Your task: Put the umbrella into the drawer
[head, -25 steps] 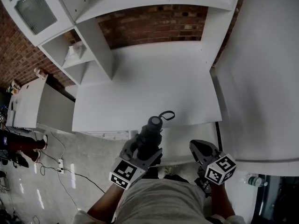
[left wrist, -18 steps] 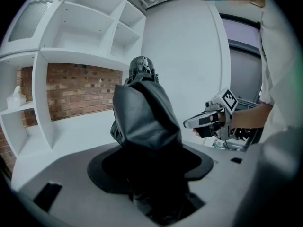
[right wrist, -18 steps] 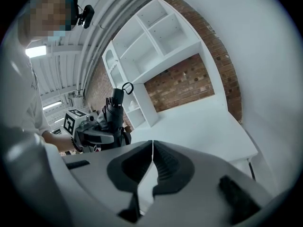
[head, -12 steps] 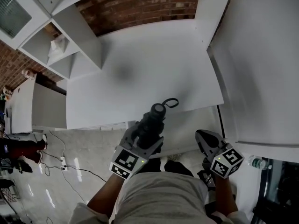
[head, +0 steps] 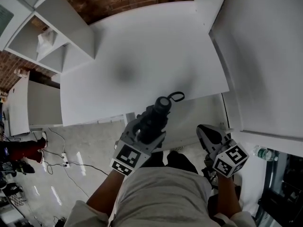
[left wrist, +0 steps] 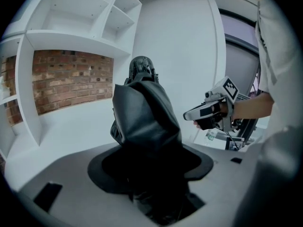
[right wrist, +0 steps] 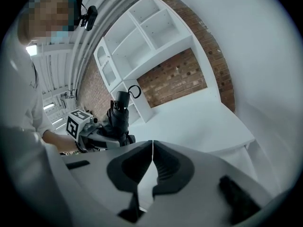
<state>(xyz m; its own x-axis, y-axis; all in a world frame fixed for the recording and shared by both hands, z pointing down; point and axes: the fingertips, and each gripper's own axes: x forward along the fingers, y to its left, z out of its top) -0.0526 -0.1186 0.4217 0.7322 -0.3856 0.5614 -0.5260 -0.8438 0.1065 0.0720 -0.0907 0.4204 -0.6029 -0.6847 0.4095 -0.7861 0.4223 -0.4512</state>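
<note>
Black umbrella (head: pixel 160 109) gripped by left tongs (head: pixel 147 129); right tongs (right wrist: pixel 152 149) closed.

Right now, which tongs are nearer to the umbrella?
Left. The left tongs are clamped on the folded black umbrella, so they touch it. The right tongs, shut and empty, are off to its right, apart from it.
</note>
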